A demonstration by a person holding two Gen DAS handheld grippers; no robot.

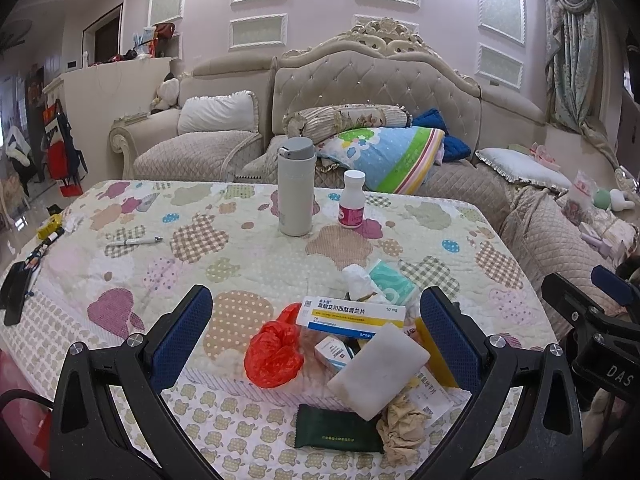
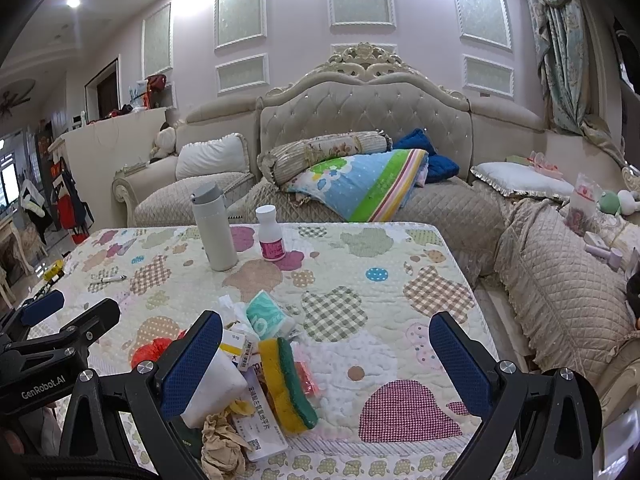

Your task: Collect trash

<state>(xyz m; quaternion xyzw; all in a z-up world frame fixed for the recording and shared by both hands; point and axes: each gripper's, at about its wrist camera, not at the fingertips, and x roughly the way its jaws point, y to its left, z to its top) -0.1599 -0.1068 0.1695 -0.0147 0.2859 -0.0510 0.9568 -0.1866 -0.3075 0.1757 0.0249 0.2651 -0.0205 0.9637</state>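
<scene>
Quilted patchwork cloth (image 1: 248,264) covered the table, and both the left gripper (image 1: 316,336) and the right gripper (image 2: 326,360) hung over its near edge with jaws spread wide and nothing between them. Trash lay heaped between the left gripper's fingers and by the right gripper's left finger: a red plastic bag (image 1: 274,354), a white foam block (image 1: 380,372), medicine boxes (image 1: 352,314), crumpled brown paper (image 1: 402,426), a dark green sachet (image 1: 338,428) and a yellow-green sponge (image 2: 290,386). Farther ahead stood a grey flask (image 1: 295,186) and a small white bottle (image 1: 353,200), with a tufted beige sofa (image 1: 372,76), pillows and a panelled pink wall (image 1: 320,4) behind.
</scene>
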